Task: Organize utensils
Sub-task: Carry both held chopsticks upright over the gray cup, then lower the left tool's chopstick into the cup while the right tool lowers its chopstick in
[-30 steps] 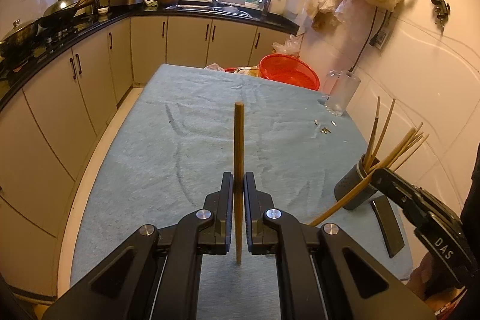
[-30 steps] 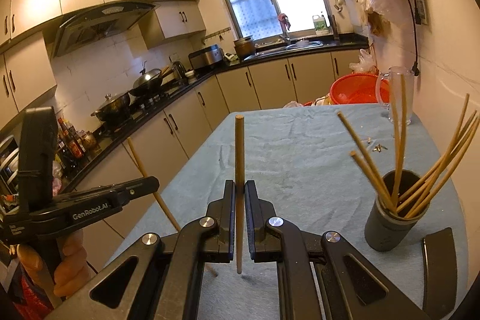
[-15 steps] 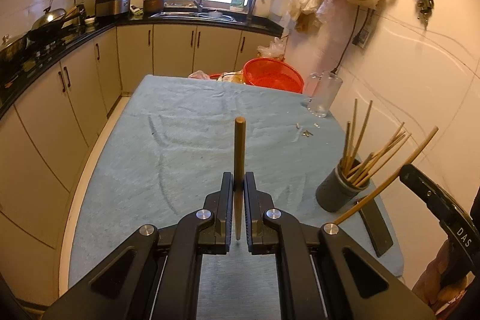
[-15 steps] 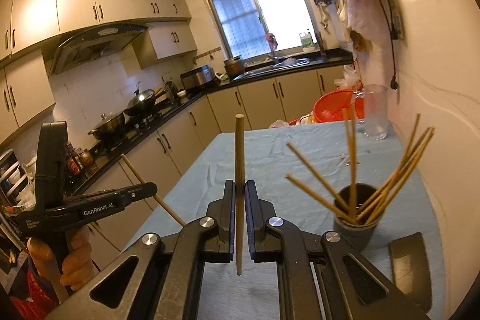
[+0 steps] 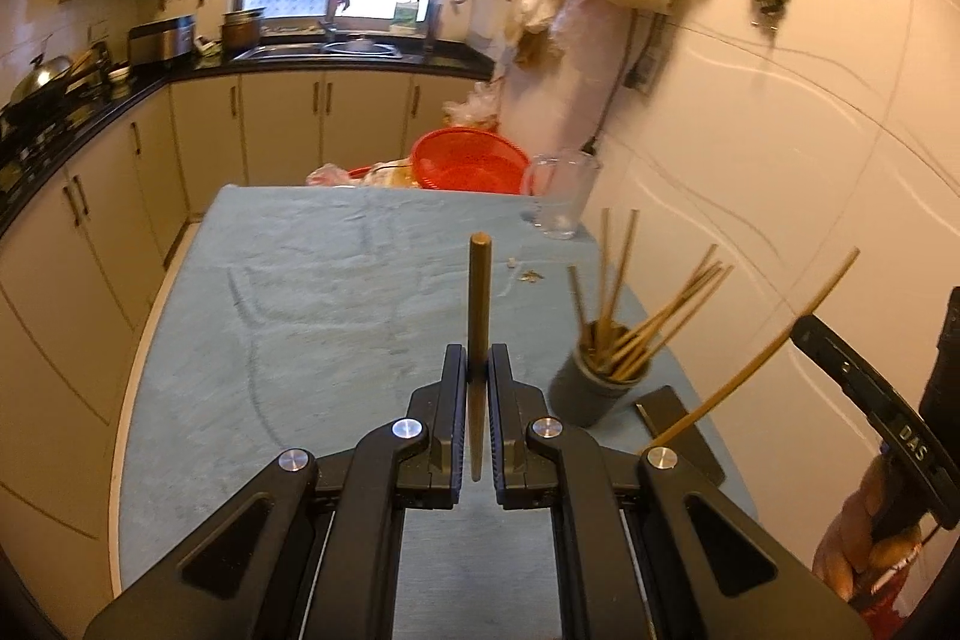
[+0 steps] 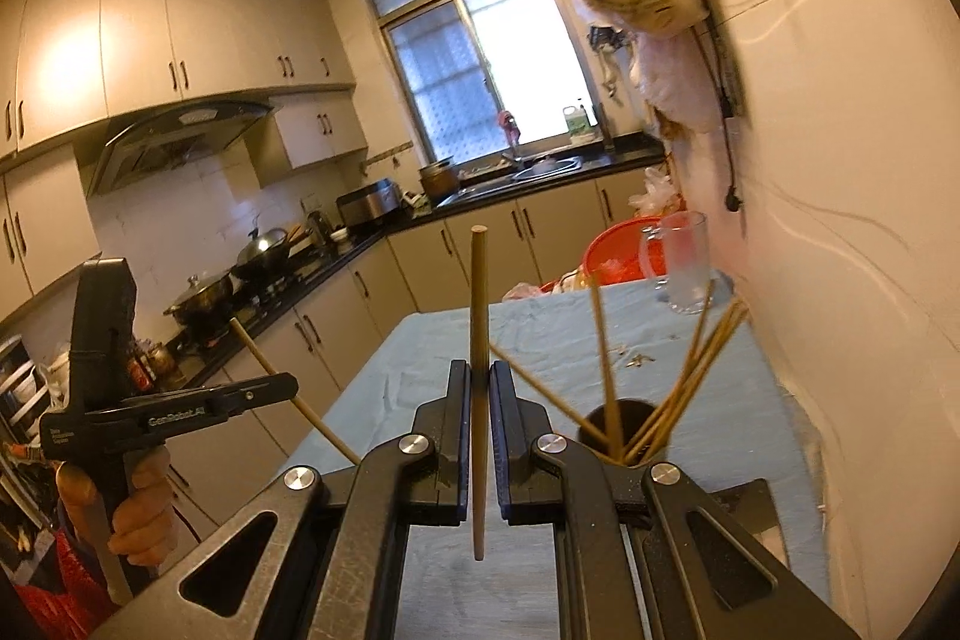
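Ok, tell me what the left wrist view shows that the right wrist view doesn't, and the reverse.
Only the left wrist view shows the outside wall of the grey holder and the right gripper from the side, pinching its chopstick.

Only the right wrist view shows the range hood, the lidded pot, and the left gripper from the side.

Both show the blue tablecloth, red basket, glass mug, window and a chopstick clamped upright between the camera's own fingers.

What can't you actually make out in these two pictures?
- Right wrist view: the holder base, hidden behind the right gripper.
- Left wrist view: the chopsticks in the holder are motion-blurred, so uncountable.
- Left wrist view: small bits on the cloth, too small to identify.
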{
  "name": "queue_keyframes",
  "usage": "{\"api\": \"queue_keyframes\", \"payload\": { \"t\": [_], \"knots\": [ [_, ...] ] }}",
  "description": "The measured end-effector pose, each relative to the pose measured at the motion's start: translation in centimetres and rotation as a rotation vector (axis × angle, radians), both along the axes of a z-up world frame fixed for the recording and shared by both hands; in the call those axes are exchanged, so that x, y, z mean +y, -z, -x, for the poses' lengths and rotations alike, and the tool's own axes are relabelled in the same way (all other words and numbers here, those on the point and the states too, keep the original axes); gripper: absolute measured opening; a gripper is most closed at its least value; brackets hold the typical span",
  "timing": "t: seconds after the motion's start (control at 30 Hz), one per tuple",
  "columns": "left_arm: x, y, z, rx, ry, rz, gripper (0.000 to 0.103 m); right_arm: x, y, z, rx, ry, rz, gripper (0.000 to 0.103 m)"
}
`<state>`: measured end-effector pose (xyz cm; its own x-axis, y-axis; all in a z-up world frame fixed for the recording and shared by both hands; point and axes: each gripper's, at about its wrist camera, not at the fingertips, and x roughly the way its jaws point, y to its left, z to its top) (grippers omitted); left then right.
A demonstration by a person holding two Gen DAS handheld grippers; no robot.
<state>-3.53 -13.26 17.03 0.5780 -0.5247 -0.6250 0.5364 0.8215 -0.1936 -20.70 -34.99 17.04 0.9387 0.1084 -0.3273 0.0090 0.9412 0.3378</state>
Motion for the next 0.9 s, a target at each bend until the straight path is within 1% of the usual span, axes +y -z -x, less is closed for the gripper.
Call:
{"api": "queue_keyframes", "payload": {
  "t": [0.17, 0.5, 0.7, 0.9],
  "knots": [
    [-2.0, -1.2, 1.1, 0.007, 0.067, 0.005, 0.006, -1.7, -0.7, 1.3, -0.015, 0.039, -0.004, 0.007],
    [-6.1, -3.5, 3.1, -0.01, 0.168, 0.01, 0.006, -4.3, -1.5, 2.4, -0.034, 0.095, -0.006, 0.007],
    [-8.3, -4.8, 3.8, -0.024, 0.2, 0.018, 0.006, -6.1, -1.8, 2.5, -0.044, 0.119, -0.016, 0.007],
    [-10.9, -5.9, 3.1, -0.037, 0.212, 0.016, 0.006, -7.9, -2.0, 1.5, -0.04, 0.143, -0.02, 0.007]
  ]
}}
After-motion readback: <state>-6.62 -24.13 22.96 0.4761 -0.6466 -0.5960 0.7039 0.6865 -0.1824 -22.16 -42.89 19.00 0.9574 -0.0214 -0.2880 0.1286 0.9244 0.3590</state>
